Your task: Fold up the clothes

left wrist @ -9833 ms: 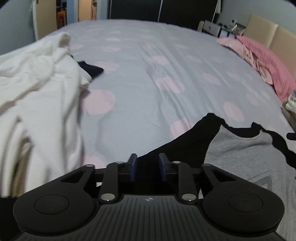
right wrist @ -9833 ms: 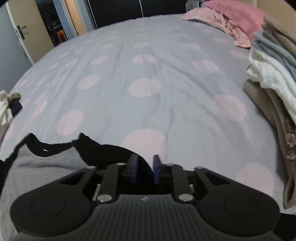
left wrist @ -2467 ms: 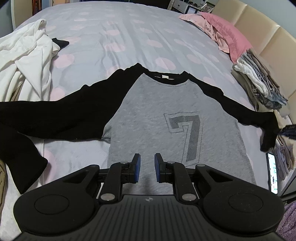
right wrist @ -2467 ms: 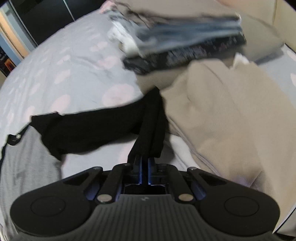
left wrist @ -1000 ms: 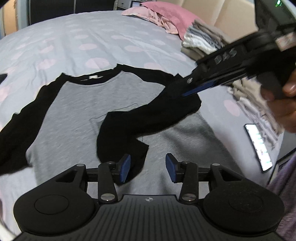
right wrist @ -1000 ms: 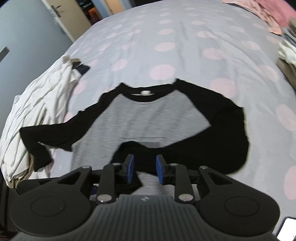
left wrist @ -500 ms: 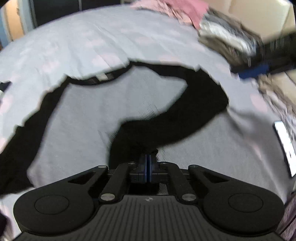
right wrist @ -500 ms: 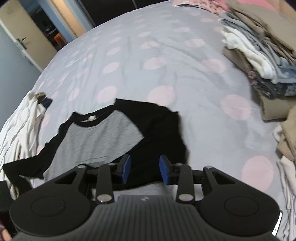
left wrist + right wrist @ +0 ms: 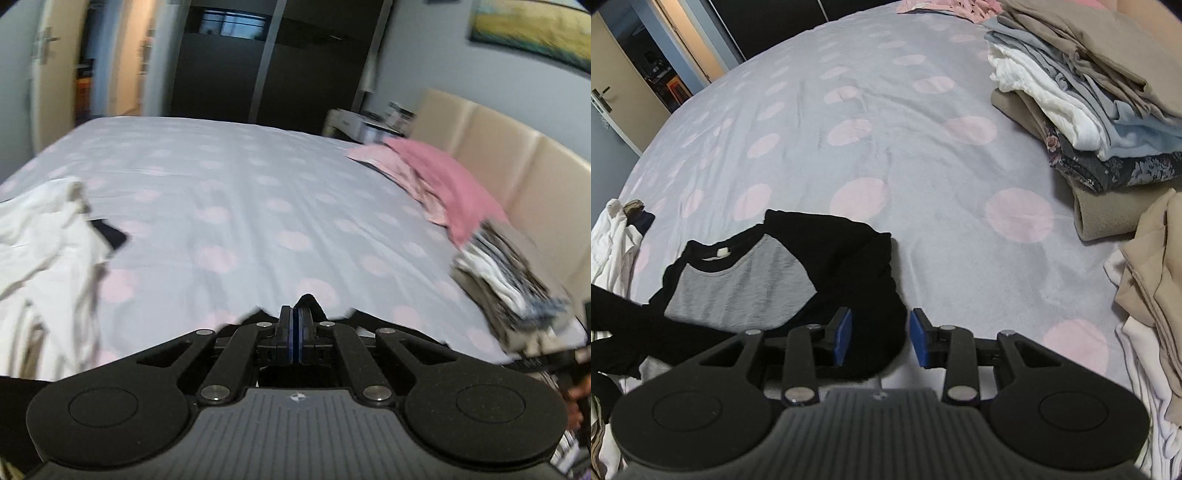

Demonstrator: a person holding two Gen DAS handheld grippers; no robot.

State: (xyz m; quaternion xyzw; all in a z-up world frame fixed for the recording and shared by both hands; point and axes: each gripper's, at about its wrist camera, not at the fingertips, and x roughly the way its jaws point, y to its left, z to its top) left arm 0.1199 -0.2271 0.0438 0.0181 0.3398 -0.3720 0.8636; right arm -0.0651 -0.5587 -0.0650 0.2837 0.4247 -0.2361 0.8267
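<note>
The raglan shirt (image 9: 746, 284), grey body with black sleeves, lies on the dotted bedspread (image 9: 886, 122) near the bed's near edge, collar toward the far side, with one black sleeve (image 9: 849, 266) folded inward across the chest. The left gripper (image 9: 295, 325) has its jaws pressed together, and a tip of black fabric (image 9: 306, 301) protrudes just beyond them; it appears to be clamped on part of the shirt, although the blur prevents identifying which part. The right gripper (image 9: 881, 336) has its jaws apart above the folded sleeve, with cloth under the gap but no pad pressing on it. The shirt is judged to be light, soft knit jersey: it will drape, sag and drag on the bedspread, and a single layer may slip. Take hold at hems, cuffs or shoulder seams, where the fabric is doubled. A stack of folded clothes (image 9: 1089, 92) sits toward the bed's right edge; unfolded white garments (image 9: 40, 240) lie at the left edge.
</note>
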